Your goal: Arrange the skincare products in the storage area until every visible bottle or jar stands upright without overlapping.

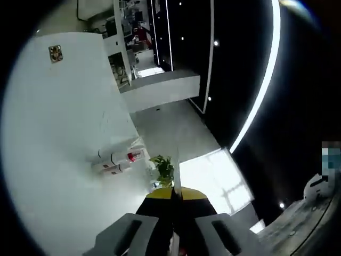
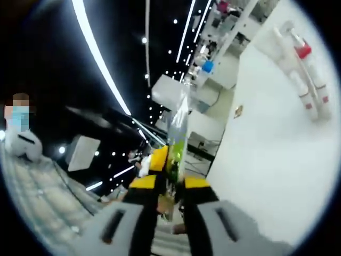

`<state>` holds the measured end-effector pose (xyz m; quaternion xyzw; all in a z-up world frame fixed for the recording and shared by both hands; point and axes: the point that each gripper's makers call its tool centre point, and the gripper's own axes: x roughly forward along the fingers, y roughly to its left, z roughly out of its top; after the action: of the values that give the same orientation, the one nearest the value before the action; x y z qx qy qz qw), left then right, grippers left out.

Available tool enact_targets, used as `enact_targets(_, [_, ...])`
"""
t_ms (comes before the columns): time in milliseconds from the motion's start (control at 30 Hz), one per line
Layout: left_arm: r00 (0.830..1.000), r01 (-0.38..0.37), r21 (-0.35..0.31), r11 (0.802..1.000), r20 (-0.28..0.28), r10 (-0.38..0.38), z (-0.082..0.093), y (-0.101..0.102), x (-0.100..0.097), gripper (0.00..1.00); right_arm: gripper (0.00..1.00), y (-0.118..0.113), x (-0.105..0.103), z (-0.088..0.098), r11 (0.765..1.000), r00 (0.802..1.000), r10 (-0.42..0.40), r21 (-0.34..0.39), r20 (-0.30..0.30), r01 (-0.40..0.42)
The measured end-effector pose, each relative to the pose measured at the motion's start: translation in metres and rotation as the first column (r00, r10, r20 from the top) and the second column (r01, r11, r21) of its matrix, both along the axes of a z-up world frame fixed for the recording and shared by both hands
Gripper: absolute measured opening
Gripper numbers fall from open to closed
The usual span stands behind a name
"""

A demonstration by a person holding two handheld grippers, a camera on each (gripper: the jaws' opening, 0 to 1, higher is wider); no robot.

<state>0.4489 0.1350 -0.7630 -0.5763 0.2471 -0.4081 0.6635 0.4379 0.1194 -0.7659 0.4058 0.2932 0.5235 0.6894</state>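
My right gripper (image 2: 171, 176) is shut on a slim clear item with green on it (image 2: 178, 128), which sticks up between the yellow pads. White bottles with red caps (image 2: 305, 69) rest against a white surface (image 2: 266, 176) at the upper right, far from that gripper. In the left gripper view, two white bottles with red marks (image 1: 120, 160) sit on the same white surface (image 1: 64, 122), up and left of my left gripper (image 1: 174, 196). Its yellow-tipped jaws are pressed together. I cannot tell whether the bottles stand or lie.
Both views are rolled and aimed high, at a dark ceiling with light strips (image 1: 261, 90). A small green plant (image 1: 162, 168) stands just beyond the left gripper. A brass plate (image 1: 55, 52) is set in the white surface. A person (image 2: 21, 133) is at the left.
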Motion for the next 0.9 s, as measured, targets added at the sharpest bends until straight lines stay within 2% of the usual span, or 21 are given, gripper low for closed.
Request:
enact_targets(100, [0.999,0.025,-0.045,0.999,-0.033,-0.026,0.001,-0.004,-0.005,0.02,0.05,-0.001,0.0,-0.003,1.0,1.0,0.0,-0.026,0.017,0.0])
enact_targets(167, [0.999,0.019,-0.023,1.0,-0.027,-0.019,-0.002,-0.003,-0.004,0.02,0.01,-0.003,-0.004,-0.005,1.0,0.999,0.022,-0.01,-0.029,-0.023])
enact_targets(200, [0.999,0.028,-0.008,1.0,-0.019,-0.028,-0.004,-0.004,-0.006,0.02,0.01,-0.003,-0.005,-0.005,1.0,0.999,0.026,-0.013,-0.028,-0.027])
enact_targets(267, [0.999,0.031,0.013,0.999,-0.009,-0.031,-0.004,-0.005,-0.006,0.04,0.0,-0.004,-0.004,-0.007,1.0,1.0,0.008,-0.029,0.008,-0.008])
enact_targets(367, [0.999,0.035,-0.005,0.999,-0.002,-0.035,0.0,-0.002,-0.007,0.06,0.0,-0.007,0.0,0.0,1.0,1.0,-0.02,0.021,-0.002,0.02])
enact_targets(467, [0.999,0.034,-0.003,0.999,0.005,-0.034,0.002,-0.001,-0.009,0.12,0.0,-0.009,0.003,0.0,0.999,0.999,-0.028,0.024,-0.017,0.029])
enact_targets(600, [0.998,0.062,0.056,0.997,0.012,-0.063,-0.006,-0.005,-0.014,0.11,0.0,-0.011,0.007,0.001,0.998,0.998,-0.043,0.038,-0.038,0.044])
enact_targets(700, [0.996,0.086,0.067,0.994,0.009,-0.087,-0.01,-0.009,-0.022,0.11,0.0,-0.015,0.015,0.005,0.995,0.996,-0.07,0.074,-0.06,0.074])
enact_targets(767, [0.995,0.098,0.08,0.992,0.013,-0.099,-0.011,-0.012,-0.025,0.11,0.0,-0.014,0.014,0.006,0.995,0.996,-0.068,0.073,-0.056,0.072])
enact_targets(900, [0.993,0.118,0.081,0.99,0.022,-0.12,-0.011,-0.016,-0.031,0.03,0.0,-0.012,0.01,0.002,0.997,0.997,-0.049,0.057,-0.063,0.053])
